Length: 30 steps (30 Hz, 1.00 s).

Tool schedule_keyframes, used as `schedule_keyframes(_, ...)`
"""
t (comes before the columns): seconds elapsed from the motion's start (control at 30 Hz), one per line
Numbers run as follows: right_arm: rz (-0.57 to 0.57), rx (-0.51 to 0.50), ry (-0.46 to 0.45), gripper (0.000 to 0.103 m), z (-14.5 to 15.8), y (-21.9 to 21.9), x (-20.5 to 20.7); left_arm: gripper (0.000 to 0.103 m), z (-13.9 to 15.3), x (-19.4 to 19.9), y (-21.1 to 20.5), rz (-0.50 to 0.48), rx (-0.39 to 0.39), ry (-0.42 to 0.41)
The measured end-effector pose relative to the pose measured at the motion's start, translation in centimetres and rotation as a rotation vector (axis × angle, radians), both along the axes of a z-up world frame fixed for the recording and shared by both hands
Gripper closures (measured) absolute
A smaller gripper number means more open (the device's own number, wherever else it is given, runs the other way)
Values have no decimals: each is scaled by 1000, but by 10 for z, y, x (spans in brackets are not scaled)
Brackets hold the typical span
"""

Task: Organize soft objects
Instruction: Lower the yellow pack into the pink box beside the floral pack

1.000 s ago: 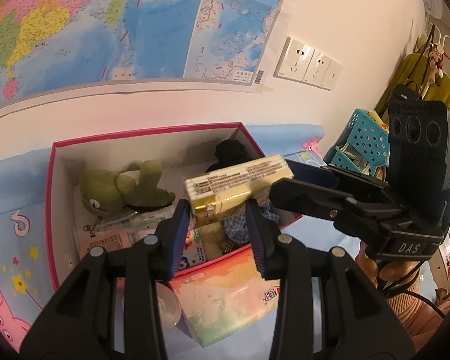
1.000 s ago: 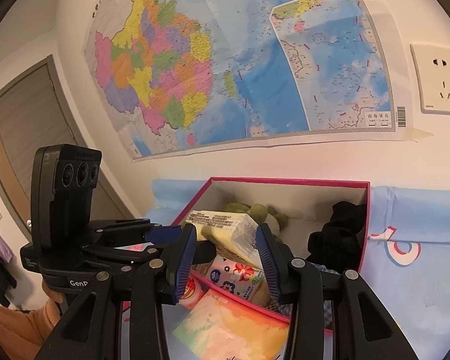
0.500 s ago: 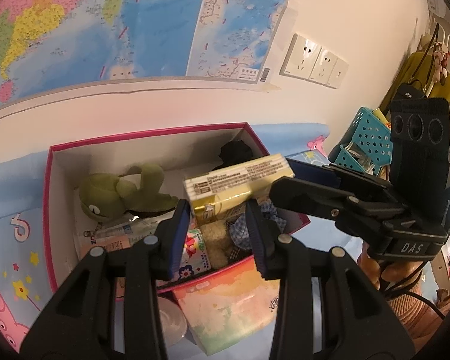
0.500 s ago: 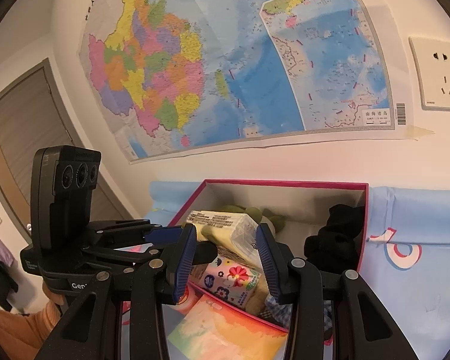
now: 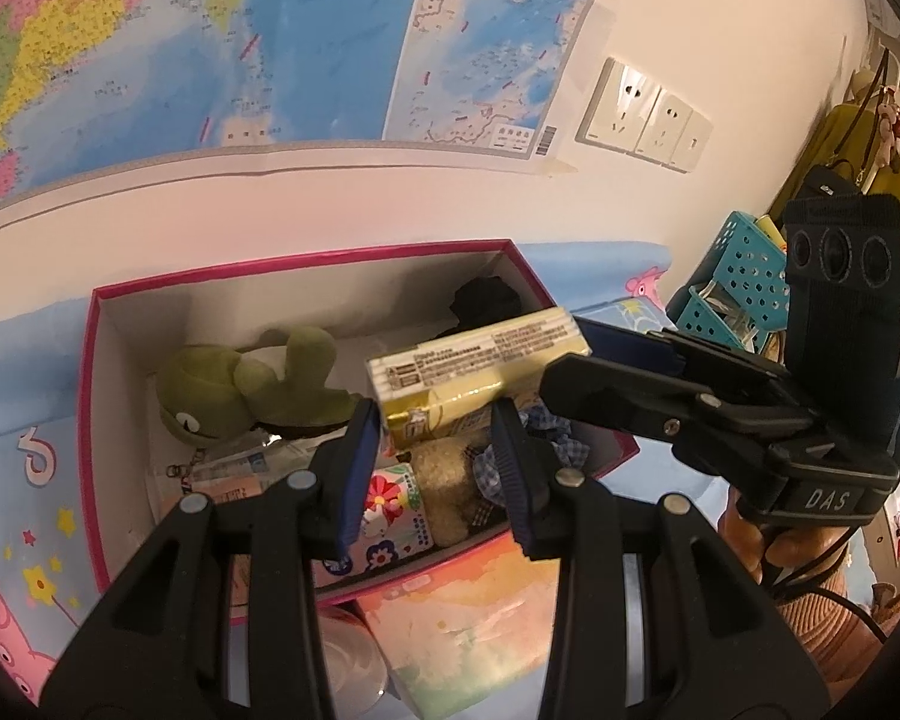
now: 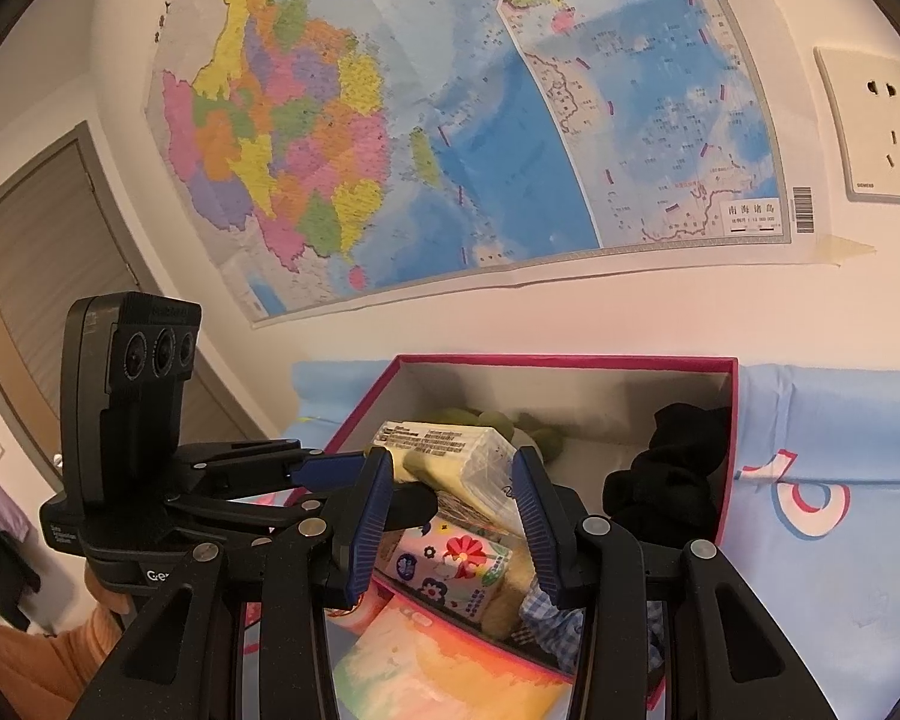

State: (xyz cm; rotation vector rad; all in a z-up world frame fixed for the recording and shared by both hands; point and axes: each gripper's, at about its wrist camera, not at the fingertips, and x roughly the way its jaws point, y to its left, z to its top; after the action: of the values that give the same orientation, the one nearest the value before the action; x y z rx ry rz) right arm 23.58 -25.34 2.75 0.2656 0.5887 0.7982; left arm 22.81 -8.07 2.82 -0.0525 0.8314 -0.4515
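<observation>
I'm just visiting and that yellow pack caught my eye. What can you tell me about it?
The yellow pack is a soft block of tissues in clear wrap, with a white printed label strip and a gold-coloured end. It hangs tilted above the pink-rimmed box, over the flowered pack and green plush. Both tools hold it: the left gripper pinches the gold end, the right gripper the other end. Nothing else appears to touch it.

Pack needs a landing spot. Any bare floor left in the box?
One patch: bare floor at the back of the box, between frog and black cloth. Front half is crowded: floral pack, brown plush, checked cloth. The yellow pack hangs over that clutter.
</observation>
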Motion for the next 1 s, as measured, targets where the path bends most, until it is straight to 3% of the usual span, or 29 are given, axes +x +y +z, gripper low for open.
schedule_keyframes(1.0,-25,3,49,60,-9,0,14,63,-4,18,-3,19,32,36)
